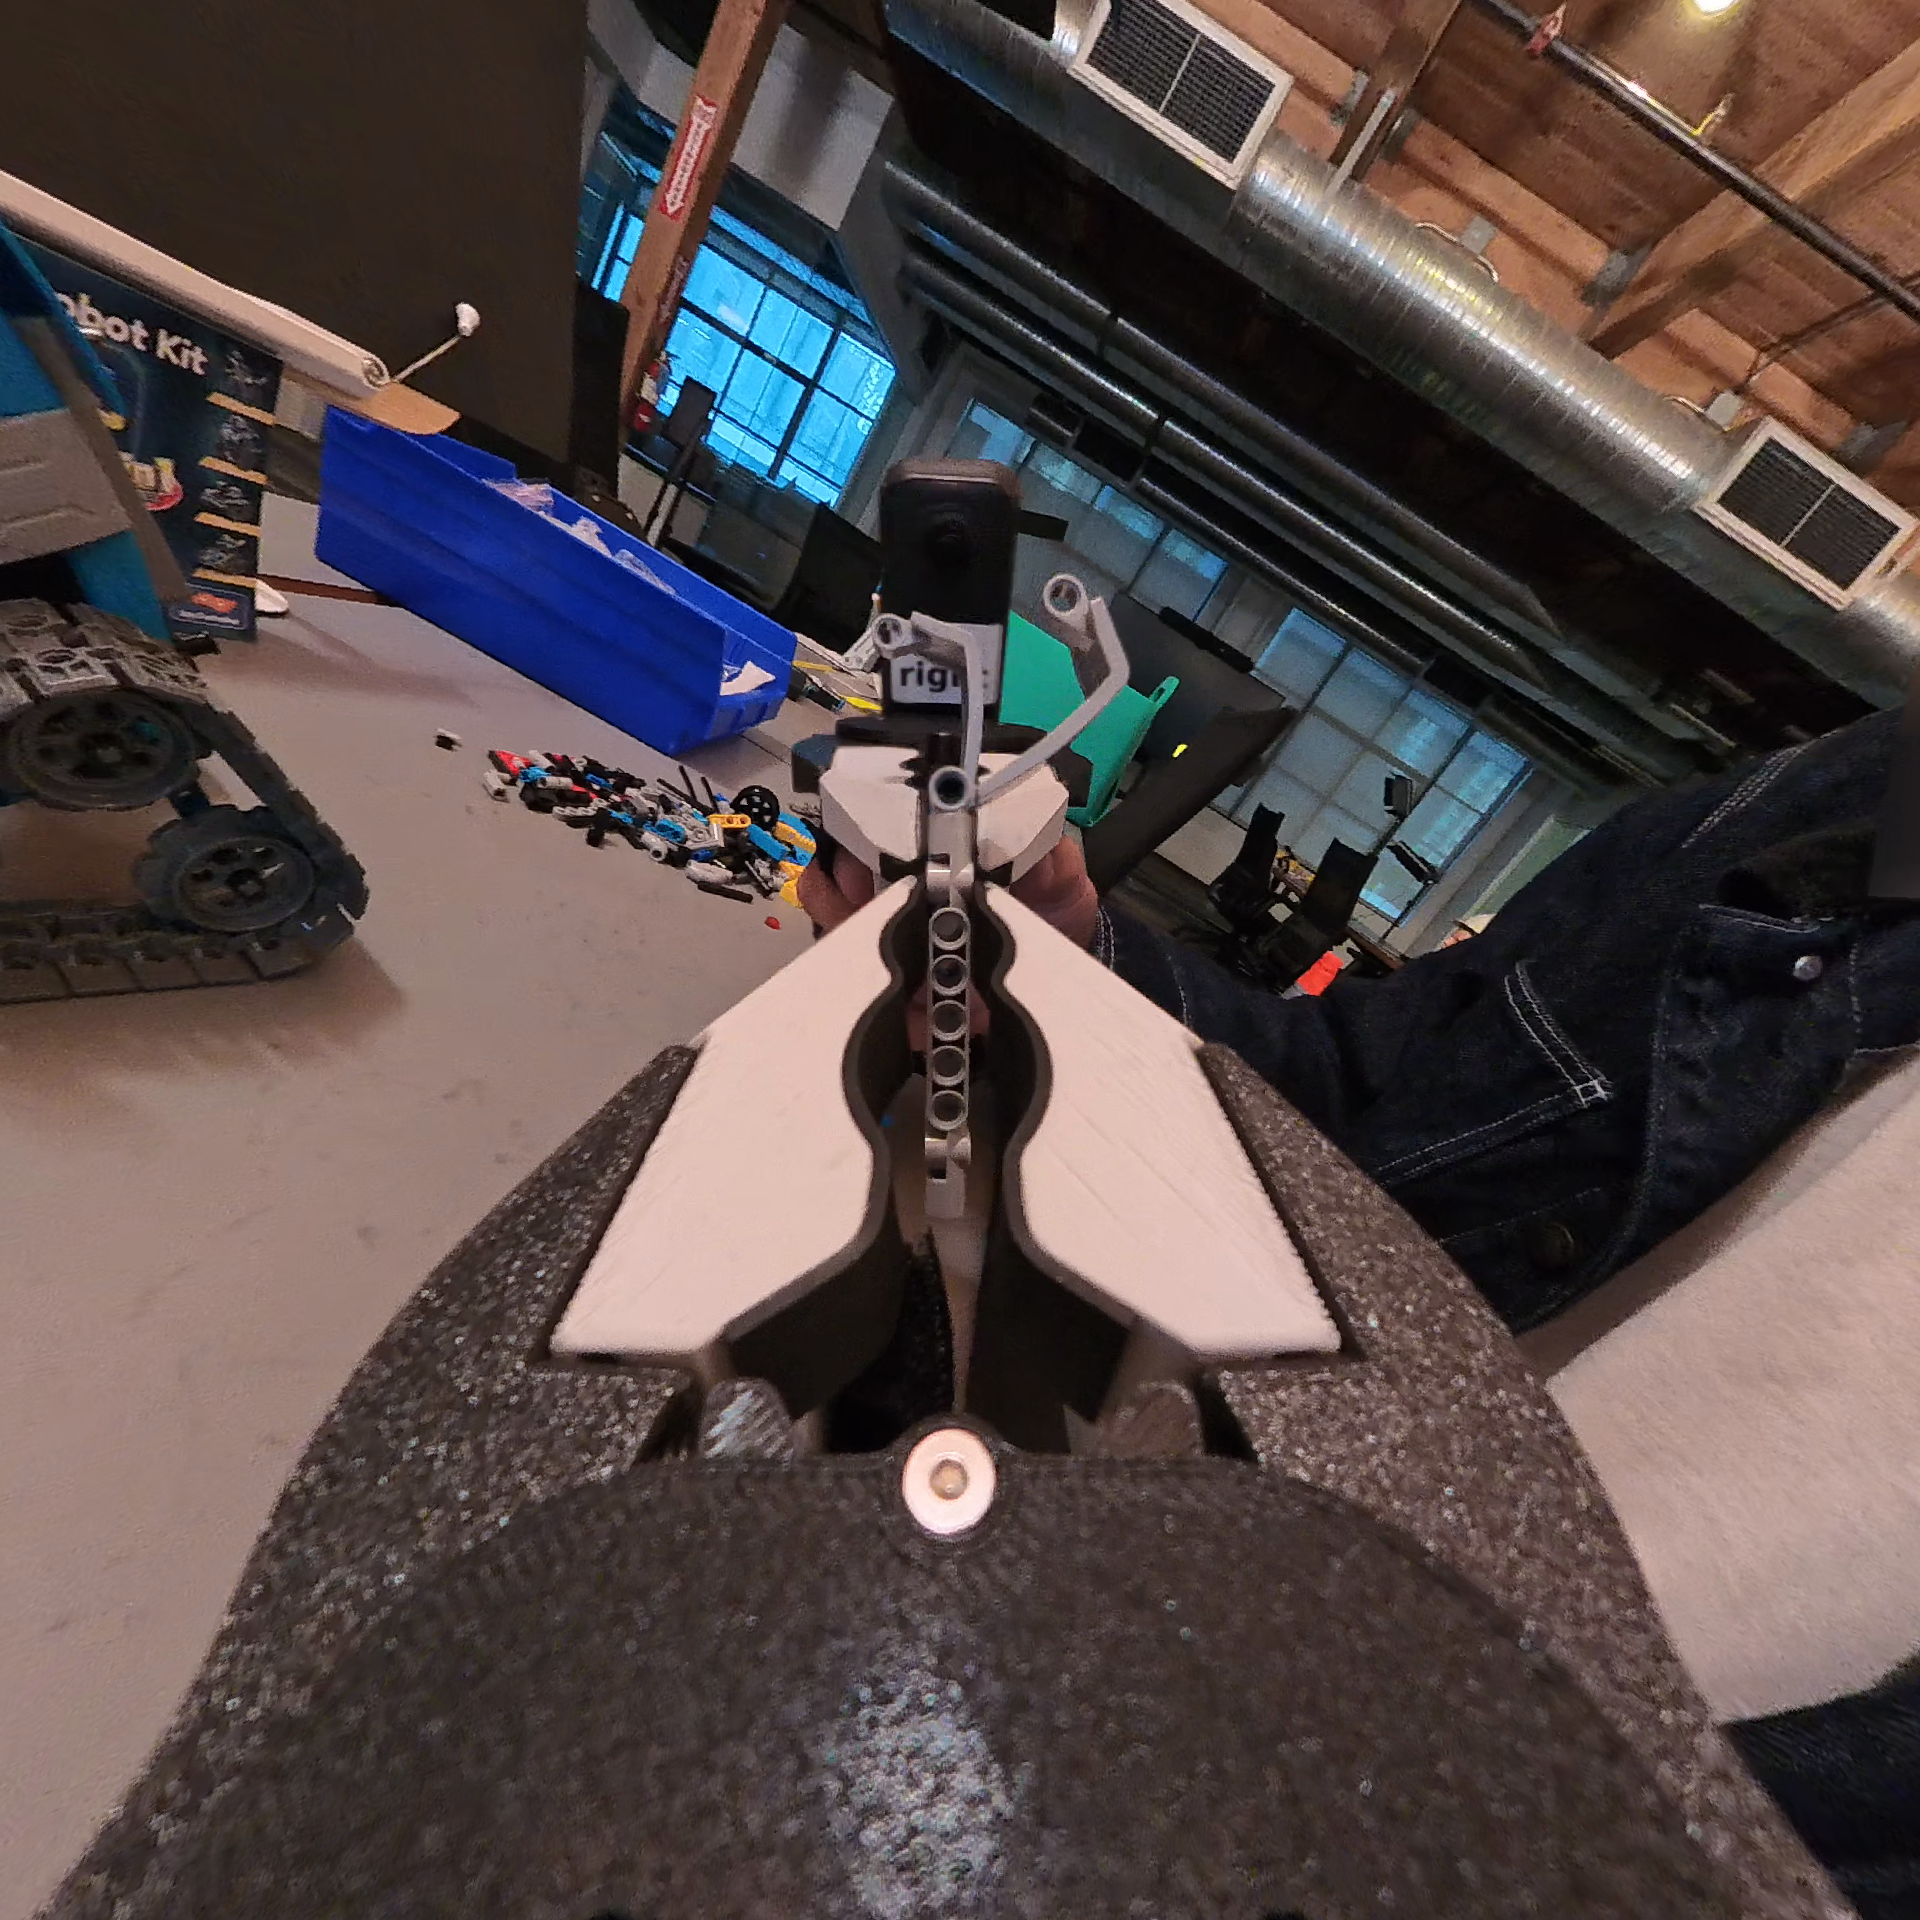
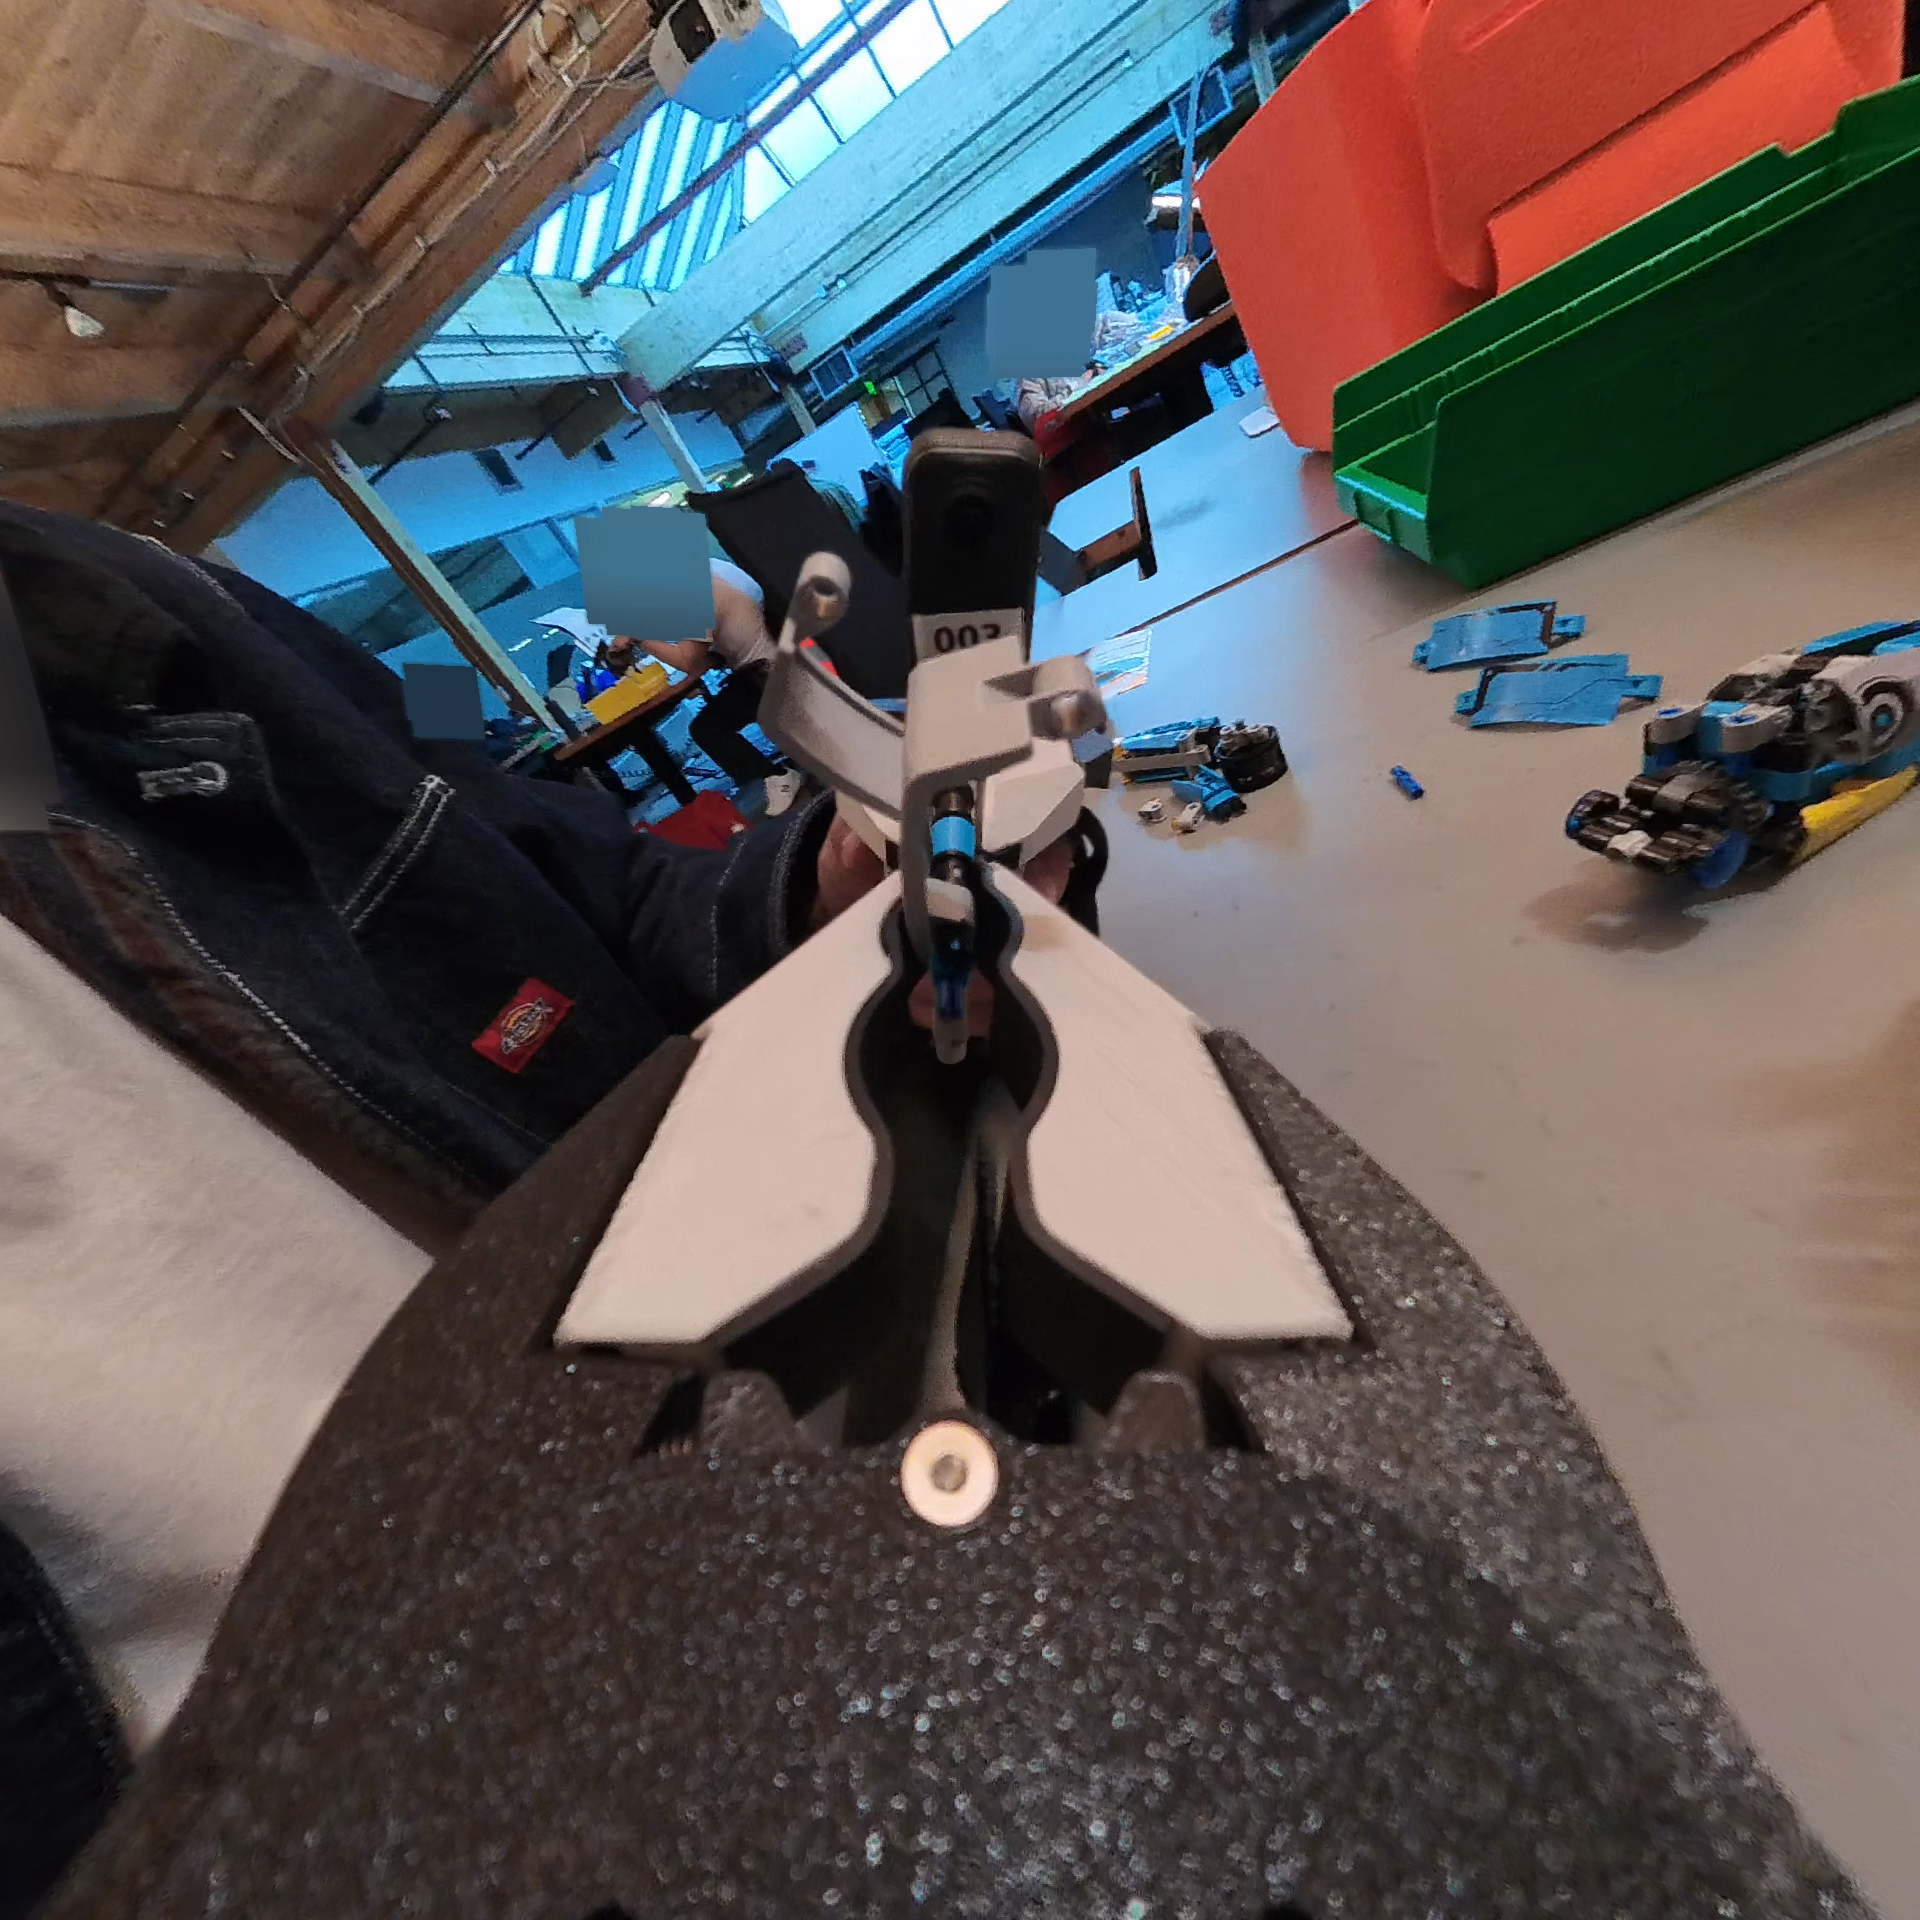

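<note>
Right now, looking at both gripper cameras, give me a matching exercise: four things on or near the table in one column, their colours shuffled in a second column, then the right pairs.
Things
1. Storage bin behind the pile of loose parts
2. Storage bin at the far edge of the table
3. Big foam shape behind that bin
4. Holed beam in the left gripper

Colours
A. orange
B. grey
C. blue
D. green

Pairs: 1-C, 2-D, 3-A, 4-B
</note>
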`<state>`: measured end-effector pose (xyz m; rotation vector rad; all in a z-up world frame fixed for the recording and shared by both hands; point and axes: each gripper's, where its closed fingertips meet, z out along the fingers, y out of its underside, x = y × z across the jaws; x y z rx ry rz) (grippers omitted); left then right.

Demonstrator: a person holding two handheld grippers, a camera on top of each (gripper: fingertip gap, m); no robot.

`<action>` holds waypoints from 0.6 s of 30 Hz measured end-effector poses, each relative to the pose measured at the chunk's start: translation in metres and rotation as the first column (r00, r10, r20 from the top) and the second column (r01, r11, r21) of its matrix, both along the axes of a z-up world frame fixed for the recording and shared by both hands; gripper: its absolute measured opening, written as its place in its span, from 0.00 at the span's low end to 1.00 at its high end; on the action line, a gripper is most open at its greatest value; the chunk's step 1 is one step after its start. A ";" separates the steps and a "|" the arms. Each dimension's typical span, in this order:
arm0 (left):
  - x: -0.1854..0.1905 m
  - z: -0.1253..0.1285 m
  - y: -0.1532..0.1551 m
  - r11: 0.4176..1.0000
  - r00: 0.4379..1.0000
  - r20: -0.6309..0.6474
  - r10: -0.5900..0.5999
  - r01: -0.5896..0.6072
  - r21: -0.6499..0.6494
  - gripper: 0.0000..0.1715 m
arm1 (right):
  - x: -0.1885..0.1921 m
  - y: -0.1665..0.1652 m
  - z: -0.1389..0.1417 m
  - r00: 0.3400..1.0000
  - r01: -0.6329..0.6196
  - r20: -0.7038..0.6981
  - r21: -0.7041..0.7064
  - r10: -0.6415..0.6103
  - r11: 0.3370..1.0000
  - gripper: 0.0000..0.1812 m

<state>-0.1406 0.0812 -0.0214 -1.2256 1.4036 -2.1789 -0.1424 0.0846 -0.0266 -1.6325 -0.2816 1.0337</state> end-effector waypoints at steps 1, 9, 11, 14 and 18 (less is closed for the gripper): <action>-0.001 -0.003 -0.003 1.000 1.000 -0.009 -0.010 0.010 0.027 0.02 | -0.001 -0.003 -0.002 1.000 -0.019 0.007 -0.008 0.019 1.000 0.03; 0.003 -0.009 -0.005 0.973 0.997 0.026 0.075 -0.079 0.216 0.15 | -0.006 -0.017 -0.016 0.990 -0.138 -0.037 -0.142 0.134 0.980 0.03; 0.002 -0.009 -0.008 0.964 0.996 0.048 0.076 -0.086 0.252 0.14 | -0.007 -0.017 -0.016 0.990 -0.141 -0.032 -0.149 0.138 0.979 0.03; 0.000 -0.011 -0.017 0.956 0.998 0.056 0.041 -0.055 0.289 0.12 | -0.012 -0.016 -0.024 0.990 -0.133 0.022 -0.170 0.138 0.977 0.03; 0.000 -0.010 -0.009 0.991 1.000 -0.014 -0.013 0.014 0.135 0.04 | -0.010 -0.012 -0.024 0.992 -0.082 0.090 -0.128 0.094 0.988 0.03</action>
